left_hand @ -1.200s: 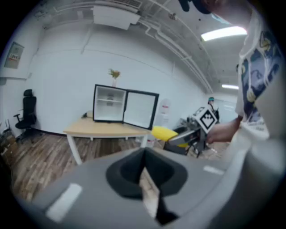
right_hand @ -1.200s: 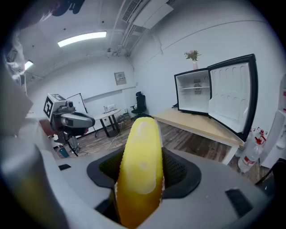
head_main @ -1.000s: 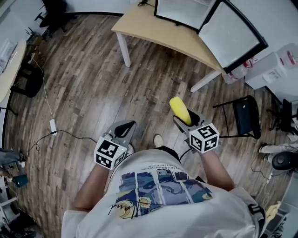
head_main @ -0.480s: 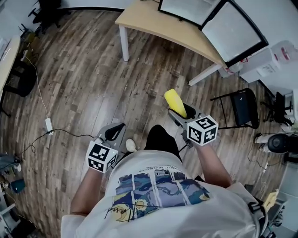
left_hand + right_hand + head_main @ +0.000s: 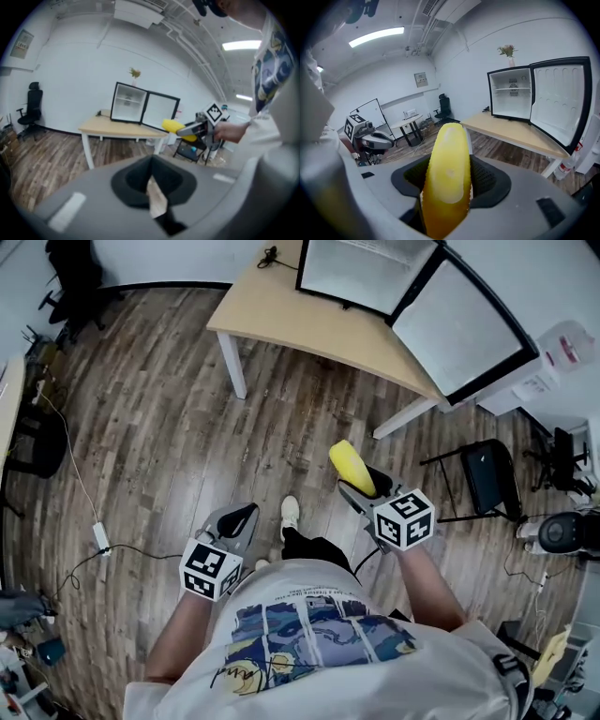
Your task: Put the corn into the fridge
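A yellow corn cob [image 5: 352, 466] sticks out forward from my right gripper [image 5: 368, 486], which is shut on it; in the right gripper view the corn [image 5: 446, 180] fills the space between the jaws. The small black fridge [image 5: 512, 93] stands on a wooden table [image 5: 319, 315] ahead, its door [image 5: 559, 103] swung wide open and its shelves bare. In the head view the fridge [image 5: 367, 271] is at the top edge. My left gripper [image 5: 232, 521] hangs low at the left, shut with nothing in it. In the left gripper view its jaws [image 5: 157, 201] meet.
A black chair [image 5: 492, 474] stands right of the table, with white boxes [image 5: 562, 357] beyond it. A cable and power adapter [image 5: 100, 538] lie on the wooden floor at left. The person's shoe [image 5: 290, 515] is between the grippers. A black office chair [image 5: 29, 108] stands far left.
The person has stepped forward toward the table; the fridge sits nearer in view. Both grippers kept their hold and pose, the corn still in the right one.
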`<state>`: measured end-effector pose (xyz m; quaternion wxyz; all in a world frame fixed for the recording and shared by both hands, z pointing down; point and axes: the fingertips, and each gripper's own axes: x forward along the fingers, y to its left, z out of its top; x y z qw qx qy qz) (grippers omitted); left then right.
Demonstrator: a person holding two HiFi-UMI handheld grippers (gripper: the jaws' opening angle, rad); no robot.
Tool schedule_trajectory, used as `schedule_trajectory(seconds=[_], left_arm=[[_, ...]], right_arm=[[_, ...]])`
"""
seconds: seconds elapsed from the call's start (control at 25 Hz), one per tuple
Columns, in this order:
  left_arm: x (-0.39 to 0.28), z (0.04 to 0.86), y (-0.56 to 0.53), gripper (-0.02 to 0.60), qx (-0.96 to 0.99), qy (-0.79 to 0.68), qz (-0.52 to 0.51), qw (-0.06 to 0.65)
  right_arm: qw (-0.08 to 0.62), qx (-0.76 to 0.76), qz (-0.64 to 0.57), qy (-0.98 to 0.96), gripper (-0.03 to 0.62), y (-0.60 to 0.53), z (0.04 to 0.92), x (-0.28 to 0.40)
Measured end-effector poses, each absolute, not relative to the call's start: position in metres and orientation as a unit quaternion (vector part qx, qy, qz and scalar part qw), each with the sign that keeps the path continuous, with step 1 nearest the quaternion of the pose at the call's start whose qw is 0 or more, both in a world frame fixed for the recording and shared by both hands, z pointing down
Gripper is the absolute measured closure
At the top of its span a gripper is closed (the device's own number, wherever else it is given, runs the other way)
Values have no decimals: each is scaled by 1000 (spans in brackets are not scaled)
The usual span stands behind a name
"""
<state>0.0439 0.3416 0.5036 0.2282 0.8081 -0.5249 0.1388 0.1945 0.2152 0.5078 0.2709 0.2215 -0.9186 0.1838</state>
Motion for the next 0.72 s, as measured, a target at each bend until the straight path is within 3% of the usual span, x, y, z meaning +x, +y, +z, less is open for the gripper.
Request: schedule_trajectory(seconds=[0.72], left_arm=[[52, 469, 126, 572, 837, -479, 166, 207]], right_arm=[[265, 245, 145, -921, 341, 0, 483, 189]])
